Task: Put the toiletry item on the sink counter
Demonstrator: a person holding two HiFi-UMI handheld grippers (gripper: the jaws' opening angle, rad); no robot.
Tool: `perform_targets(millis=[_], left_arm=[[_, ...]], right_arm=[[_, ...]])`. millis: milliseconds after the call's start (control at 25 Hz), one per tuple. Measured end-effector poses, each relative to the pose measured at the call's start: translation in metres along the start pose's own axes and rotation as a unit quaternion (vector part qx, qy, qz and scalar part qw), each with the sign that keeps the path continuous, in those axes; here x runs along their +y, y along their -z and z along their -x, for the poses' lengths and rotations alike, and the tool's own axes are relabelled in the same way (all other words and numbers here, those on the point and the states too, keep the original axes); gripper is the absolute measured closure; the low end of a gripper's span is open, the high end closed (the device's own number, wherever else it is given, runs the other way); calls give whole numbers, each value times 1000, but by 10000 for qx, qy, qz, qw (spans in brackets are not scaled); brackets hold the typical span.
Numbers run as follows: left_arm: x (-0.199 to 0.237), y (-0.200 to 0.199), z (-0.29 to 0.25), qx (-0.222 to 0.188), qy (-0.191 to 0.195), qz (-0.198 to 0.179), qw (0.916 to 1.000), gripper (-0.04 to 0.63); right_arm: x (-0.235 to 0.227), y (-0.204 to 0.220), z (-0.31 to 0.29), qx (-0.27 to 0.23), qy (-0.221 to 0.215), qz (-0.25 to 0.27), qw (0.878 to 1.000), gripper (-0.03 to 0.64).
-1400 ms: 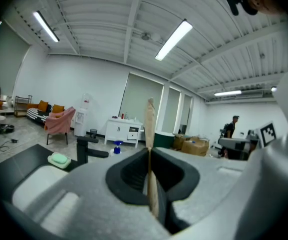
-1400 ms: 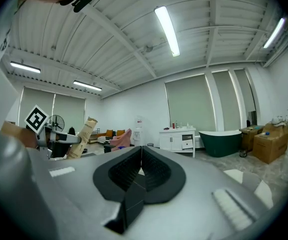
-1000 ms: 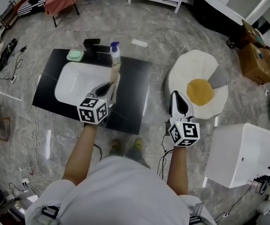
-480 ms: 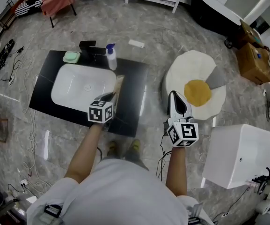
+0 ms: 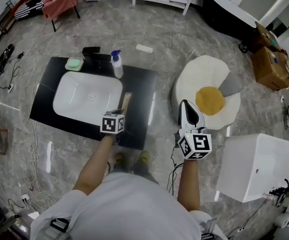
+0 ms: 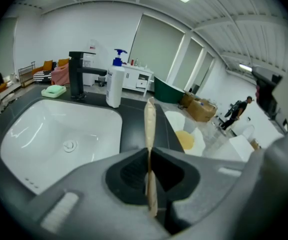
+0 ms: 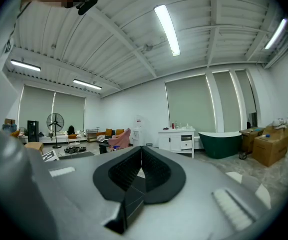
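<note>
The left tongs are squeezing a thin, flat, tan toiletry stick. It is pointing straight ahead over the black worktop, just right of the white sink bowl. The right tongs are hanging shut and empty, well apart.

The left hand-held gripper is positioned over the near edge of the black desk. A tan strip projects forward from its jaws, over the desk surface. The white basin lies ahead and to the left of this gripper. A pump bottle stands well ahead of it. A black faucet and a green soap dish stand ahead-left, beyond the basin. The right hand-held gripper is clear of the desk, over the floor, with an egg-shaped rug just ahead-right of it.
</note>
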State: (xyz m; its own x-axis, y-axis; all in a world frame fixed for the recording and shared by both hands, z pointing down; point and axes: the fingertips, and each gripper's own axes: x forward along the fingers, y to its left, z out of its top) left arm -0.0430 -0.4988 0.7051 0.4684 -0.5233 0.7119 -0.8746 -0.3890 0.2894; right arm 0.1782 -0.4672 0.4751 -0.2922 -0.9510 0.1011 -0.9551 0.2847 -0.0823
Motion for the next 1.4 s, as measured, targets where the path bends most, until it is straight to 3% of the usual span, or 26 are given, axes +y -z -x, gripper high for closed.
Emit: perform_targets(millis=[360,800,1080,1400], left_arm=[[6,18,-17,327,-148,20,9994,563],[11,9,-17,293,-136,-40,9995,501],[9,-6,3,6,-146,-164,9998,480],[9,-38,39,-578,-175,-219,9979,500]], right_arm=[[-10,7,4,96,123,-20,9999,614],[-10,4,3,96,164,8,9998,614],[-1,-3,9,23,125,26,9999,614],[11,-9,19,-55,69,35,10000,612]])
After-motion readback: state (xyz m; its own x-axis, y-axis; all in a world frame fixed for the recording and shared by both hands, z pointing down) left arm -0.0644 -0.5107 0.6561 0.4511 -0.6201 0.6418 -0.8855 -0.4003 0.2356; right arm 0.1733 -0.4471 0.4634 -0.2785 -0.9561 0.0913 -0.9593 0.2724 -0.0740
